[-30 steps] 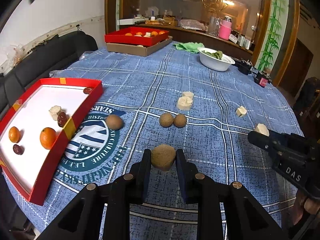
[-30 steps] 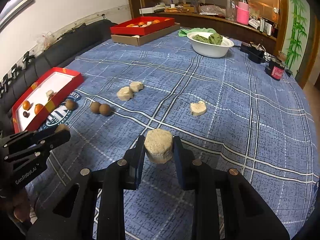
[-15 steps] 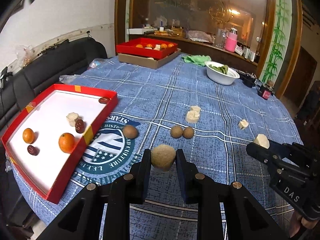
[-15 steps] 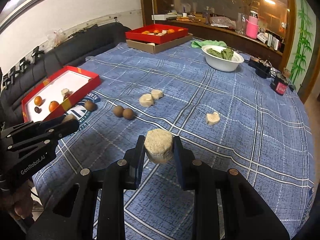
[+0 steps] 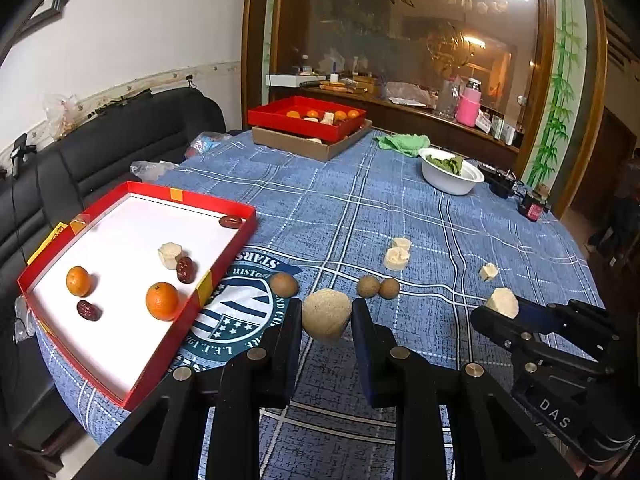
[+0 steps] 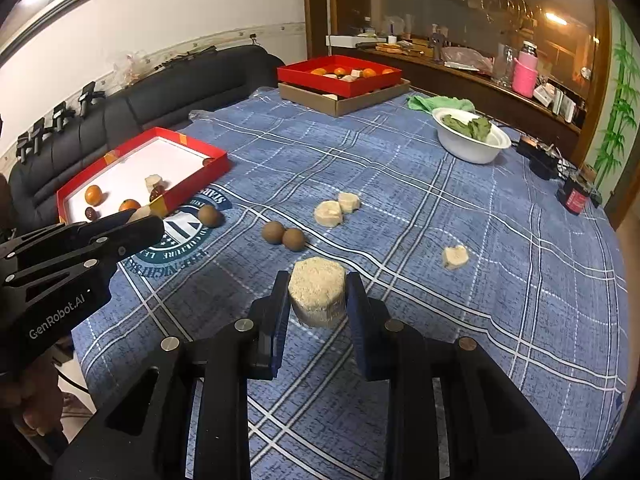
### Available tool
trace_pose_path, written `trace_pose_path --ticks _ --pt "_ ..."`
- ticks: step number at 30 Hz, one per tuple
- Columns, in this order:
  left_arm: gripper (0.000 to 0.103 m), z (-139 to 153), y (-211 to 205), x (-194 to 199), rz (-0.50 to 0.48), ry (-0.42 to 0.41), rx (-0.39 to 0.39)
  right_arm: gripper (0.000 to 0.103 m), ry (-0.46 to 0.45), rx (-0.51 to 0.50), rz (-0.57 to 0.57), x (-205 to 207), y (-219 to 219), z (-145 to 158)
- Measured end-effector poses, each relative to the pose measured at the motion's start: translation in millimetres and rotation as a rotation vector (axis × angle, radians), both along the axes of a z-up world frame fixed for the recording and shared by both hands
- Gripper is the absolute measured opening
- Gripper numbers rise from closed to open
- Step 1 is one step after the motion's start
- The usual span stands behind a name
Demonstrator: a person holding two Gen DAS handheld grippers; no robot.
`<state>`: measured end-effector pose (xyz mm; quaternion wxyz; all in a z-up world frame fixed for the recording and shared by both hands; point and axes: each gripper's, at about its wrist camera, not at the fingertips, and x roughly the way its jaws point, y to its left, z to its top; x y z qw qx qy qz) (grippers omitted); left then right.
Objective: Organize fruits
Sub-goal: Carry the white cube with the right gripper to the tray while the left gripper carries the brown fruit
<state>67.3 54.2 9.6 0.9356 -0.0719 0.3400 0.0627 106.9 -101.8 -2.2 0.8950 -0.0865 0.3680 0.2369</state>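
My left gripper is shut on a round tan fruit and holds it above the blue cloth, right of the red tray. The tray holds two oranges, red dates and a pale peeled piece. My right gripper is shut on a pale peeled fruit chunk, also above the cloth. Three brown round fruits and several pale chunks lie on the cloth between the grippers and the tray. The right gripper shows in the left wrist view.
A second red tray on a cardboard box stands at the table's far end. A white bowl of greens, a green cloth and small dark devices lie at the far right. A black sofa runs along the left.
Both grippers have risen with their fruits still held. More of the room and the whole near tray have come into view.
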Motion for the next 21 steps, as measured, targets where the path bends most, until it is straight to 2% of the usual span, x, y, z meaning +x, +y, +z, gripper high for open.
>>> trace_pose_path --ticks 21 --pt "0.024 8 48 -27 0.146 -0.044 -0.009 0.026 -0.037 -0.001 0.133 -12 60 12"
